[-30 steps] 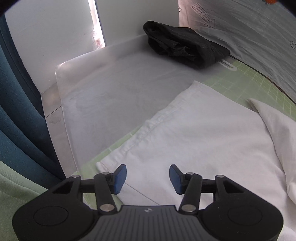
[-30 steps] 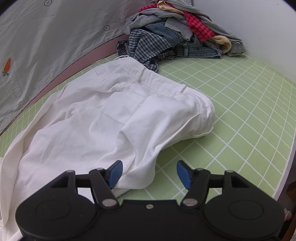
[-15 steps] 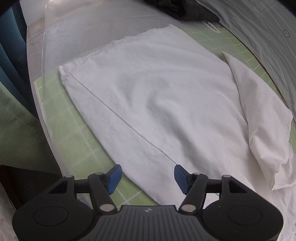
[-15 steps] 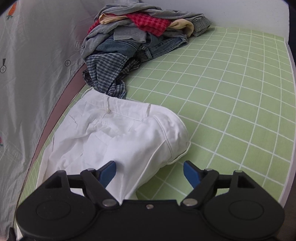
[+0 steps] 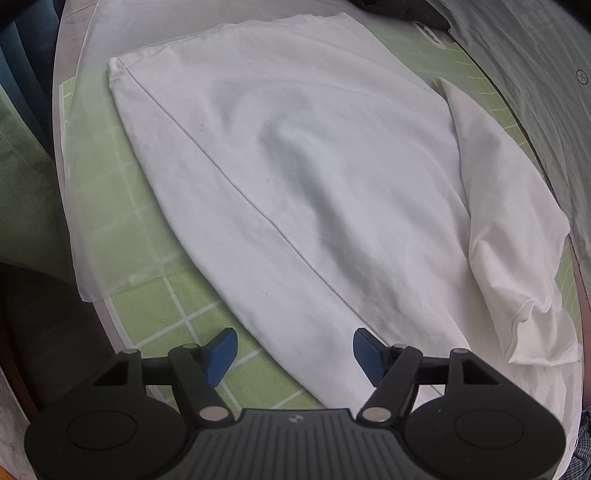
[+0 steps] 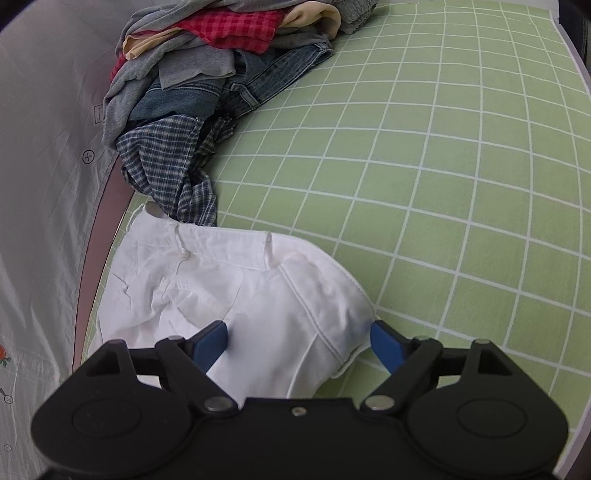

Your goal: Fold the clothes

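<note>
White trousers (image 5: pixel 303 158) lie spread on the green grid mat (image 5: pixel 162 314), one leg flat with a long seam, the other leg (image 5: pixel 509 221) folded over at the right. My left gripper (image 5: pixel 294 350) hovers open over the near edge of the flat leg, nothing between its blue pads. In the right wrist view the trousers' waistband end (image 6: pixel 258 288) bunches up right in front of my right gripper (image 6: pixel 298 343), which stands open with the cloth lying between and below its fingers, not pinched.
A pile of mixed clothes (image 6: pixel 207 85), checked, denim, grey and red, sits at the mat's far left corner. A black garment (image 5: pixel 402 11) lies at the far end. A grey sheet (image 6: pixel 40 147) borders one side. Open mat (image 6: pixel 443 155) stretches to the right.
Both grippers pulled back and tilted down over the trousers. The left now sees the whole leg. The right came close over the waistband end. Both stayed open.
</note>
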The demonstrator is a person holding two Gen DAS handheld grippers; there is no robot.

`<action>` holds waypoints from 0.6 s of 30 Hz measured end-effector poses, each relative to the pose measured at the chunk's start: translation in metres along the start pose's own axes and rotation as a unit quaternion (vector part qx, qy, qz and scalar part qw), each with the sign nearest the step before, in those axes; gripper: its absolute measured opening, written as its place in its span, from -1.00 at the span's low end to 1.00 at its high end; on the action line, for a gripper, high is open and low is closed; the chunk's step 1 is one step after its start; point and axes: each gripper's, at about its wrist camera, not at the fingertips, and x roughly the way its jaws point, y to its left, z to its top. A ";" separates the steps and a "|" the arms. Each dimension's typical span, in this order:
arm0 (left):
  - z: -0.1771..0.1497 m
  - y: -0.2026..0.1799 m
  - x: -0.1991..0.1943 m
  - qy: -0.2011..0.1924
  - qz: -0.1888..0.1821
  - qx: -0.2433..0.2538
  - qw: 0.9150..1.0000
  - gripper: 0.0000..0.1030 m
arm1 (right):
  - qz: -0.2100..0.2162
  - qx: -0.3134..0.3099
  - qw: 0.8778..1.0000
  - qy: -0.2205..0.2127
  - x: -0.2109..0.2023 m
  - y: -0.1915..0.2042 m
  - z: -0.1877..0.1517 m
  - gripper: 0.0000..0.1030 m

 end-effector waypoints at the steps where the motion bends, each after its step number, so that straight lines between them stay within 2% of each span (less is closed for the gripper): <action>1: -0.001 -0.002 0.000 -0.004 0.002 -0.001 1.000 0.38 | 0.001 0.004 1.000 0.000 0.000 -0.002 0.002 0.65; 5: -0.005 -0.008 0.000 -0.021 0.009 -0.006 1.000 0.29 | 0.001 0.018 1.000 -0.002 0.001 -0.010 0.009 0.65; 7: -0.004 -0.013 0.000 -0.034 0.028 0.000 0.999 0.00 | -0.005 0.021 1.000 -0.008 0.000 -0.014 0.012 0.64; 8: -0.004 -0.016 0.001 -0.040 0.040 0.009 0.998 -0.35 | 0.002 0.020 1.000 -0.008 0.000 -0.015 0.014 0.58; 9: -0.003 -0.018 0.002 -0.046 0.051 0.017 0.997 -0.74 | 0.009 0.020 1.000 -0.008 -0.001 -0.017 0.016 0.44; 10: -0.002 -0.017 0.002 -0.051 0.055 0.022 0.997 -0.80 | 0.016 0.019 1.000 -0.008 -0.001 -0.019 0.018 0.32; 12: 0.000 -0.014 0.003 -0.053 0.042 0.015 0.998 -0.94 | 0.022 0.010 1.000 -0.011 -0.002 -0.019 0.022 -0.14; 14: 0.003 -0.011 0.003 -0.055 0.034 0.004 0.998 -0.96 | 0.029 -0.001 0.999 -0.016 -0.003 -0.017 0.025 -0.39; 18: 0.007 -0.011 -0.017 -0.081 0.019 -0.001 0.996 -0.96 | 0.048 -0.026 0.998 -0.040 -0.010 -0.011 0.036 -0.60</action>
